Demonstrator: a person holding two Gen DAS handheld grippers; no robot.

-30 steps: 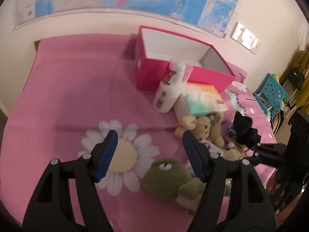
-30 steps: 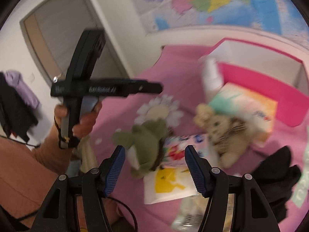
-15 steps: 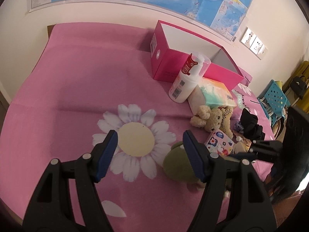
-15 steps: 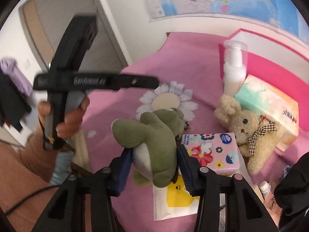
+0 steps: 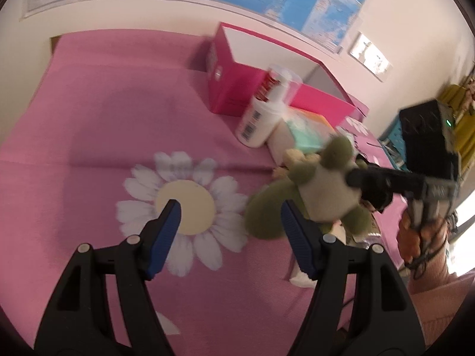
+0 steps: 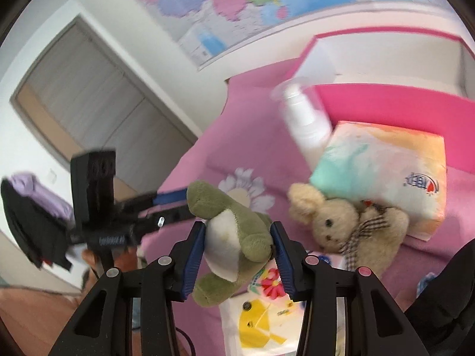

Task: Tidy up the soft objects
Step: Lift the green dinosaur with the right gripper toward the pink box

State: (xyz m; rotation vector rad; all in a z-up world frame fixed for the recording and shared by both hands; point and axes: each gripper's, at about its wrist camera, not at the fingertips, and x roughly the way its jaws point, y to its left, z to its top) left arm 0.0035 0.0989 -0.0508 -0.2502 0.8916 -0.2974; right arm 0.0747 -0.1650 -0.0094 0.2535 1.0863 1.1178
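Right gripper [image 6: 237, 249] has its blue ribbed pads squeezing a fuzzy green plush frog [image 6: 231, 237] by its pale belly, lifted over the pink cloth [image 5: 104, 112]. Left gripper [image 5: 228, 228] hangs spread wide, holding nothing. Beige fluffy bear [image 6: 341, 222] leans on the crinkly tissue pack [image 6: 383, 166].

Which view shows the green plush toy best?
The right wrist view: the green plush toy sits sharp and close, clamped in the right hand-held gripper. The left wrist view shows it blurred and farther off.
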